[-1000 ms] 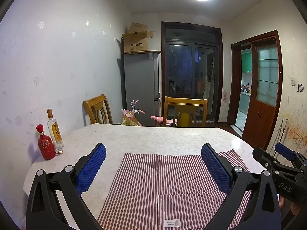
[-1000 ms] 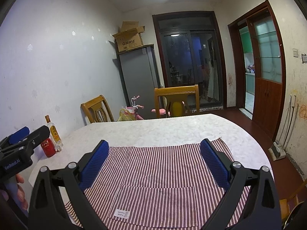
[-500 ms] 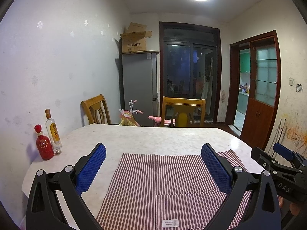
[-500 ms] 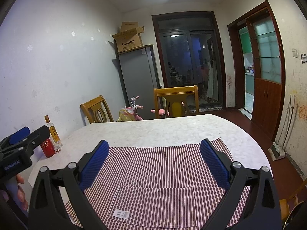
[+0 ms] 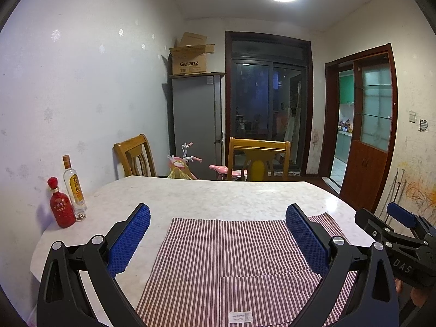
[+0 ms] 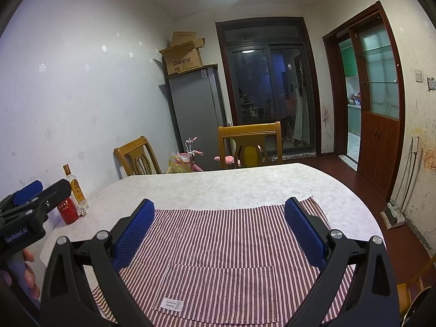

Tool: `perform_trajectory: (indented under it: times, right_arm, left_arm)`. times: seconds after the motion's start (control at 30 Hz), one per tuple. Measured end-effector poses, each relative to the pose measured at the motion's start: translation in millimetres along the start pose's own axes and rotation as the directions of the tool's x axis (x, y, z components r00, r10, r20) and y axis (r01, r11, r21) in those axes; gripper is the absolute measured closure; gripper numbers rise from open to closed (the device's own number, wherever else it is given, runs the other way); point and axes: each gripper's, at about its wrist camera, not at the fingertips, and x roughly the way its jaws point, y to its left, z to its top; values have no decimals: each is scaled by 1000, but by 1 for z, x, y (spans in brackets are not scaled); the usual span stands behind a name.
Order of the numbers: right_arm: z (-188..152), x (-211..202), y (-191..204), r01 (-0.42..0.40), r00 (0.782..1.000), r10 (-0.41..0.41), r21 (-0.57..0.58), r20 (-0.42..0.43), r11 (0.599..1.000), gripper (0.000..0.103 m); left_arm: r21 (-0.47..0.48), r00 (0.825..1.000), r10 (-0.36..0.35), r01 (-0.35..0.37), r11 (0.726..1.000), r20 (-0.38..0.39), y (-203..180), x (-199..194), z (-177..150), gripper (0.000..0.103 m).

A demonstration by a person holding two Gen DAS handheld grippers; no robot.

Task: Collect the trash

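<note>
No loose trash shows on the table. My left gripper (image 5: 218, 212) is open and empty, held above a red-and-white striped cloth (image 5: 231, 259) that lies flat on the marble table (image 5: 218, 193). My right gripper (image 6: 219, 207) is open and empty above the same cloth (image 6: 218, 239). The right gripper also shows at the right edge of the left wrist view (image 5: 400, 226), and the left gripper at the left edge of the right wrist view (image 6: 30, 199). A red bottle (image 5: 60, 204) and a clear bottle (image 5: 74, 188) stand at the table's left edge by the wall.
Two wooden chairs (image 5: 259, 158) (image 5: 135, 155) stand at the far side of the table. A pink child's tricycle (image 5: 190, 163) with a yellow bag is behind them. A grey fridge (image 5: 196, 120) with a cardboard box on top stands in the corner. A doorway (image 5: 346, 125) opens at the right.
Both views have shifted only slightly; the grippers stay open and empty over the cloth.
</note>
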Motion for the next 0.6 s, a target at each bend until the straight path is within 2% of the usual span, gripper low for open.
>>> perform_trajectory:
  times: [0.6]
  right_arm:
    - [4,-1,-3,3,1000,-3,3,-1,1000,7]
  left_arm:
    - [2,1000,-9,9,1000,-8,-1,3,-1,6]
